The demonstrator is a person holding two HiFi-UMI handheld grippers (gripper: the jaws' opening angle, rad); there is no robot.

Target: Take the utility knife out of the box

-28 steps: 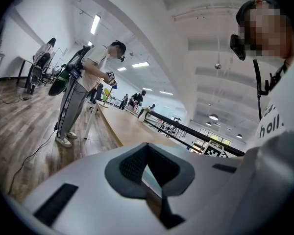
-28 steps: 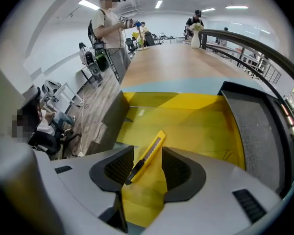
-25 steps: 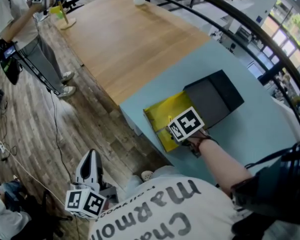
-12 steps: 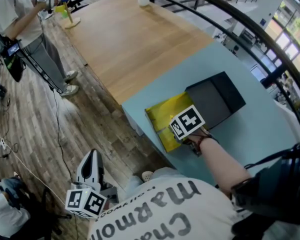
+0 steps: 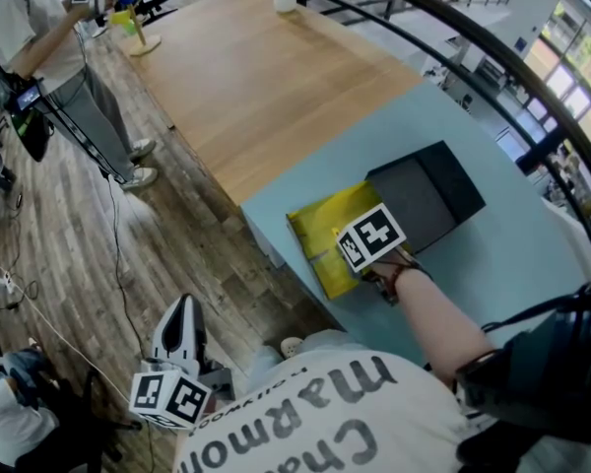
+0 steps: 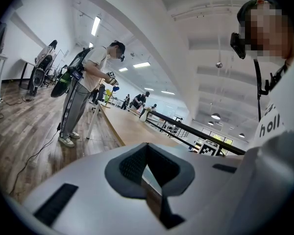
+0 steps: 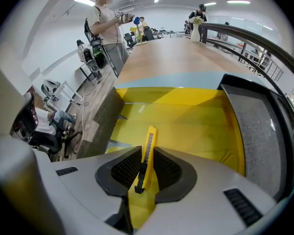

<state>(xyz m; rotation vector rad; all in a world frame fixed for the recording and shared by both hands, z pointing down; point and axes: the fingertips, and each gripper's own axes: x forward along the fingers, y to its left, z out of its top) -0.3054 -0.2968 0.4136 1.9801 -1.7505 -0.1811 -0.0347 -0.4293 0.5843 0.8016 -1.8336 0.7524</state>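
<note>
Right claw closing on the knife, down in the box

The right gripper (image 7: 146, 152) points steeply into the yellow box (image 7: 166, 95) mid-frame. Its jaws have just been closing and now pinch narrow on the utility knife (image 7: 149, 143), which stands on edge between the pads, long axis running up-frame. The left gripper (image 6: 148, 178), closed and empty, hangs well apart at the head view's lower left.

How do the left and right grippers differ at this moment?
The right gripper points steeply down into the yellow box, while the left gripper hangs over the floor, away from the table. The right gripper's jaws have just been closing and now hold the utility knife between them. The left gripper's jaws are together with nothing in them. Both have the same white body.
</note>
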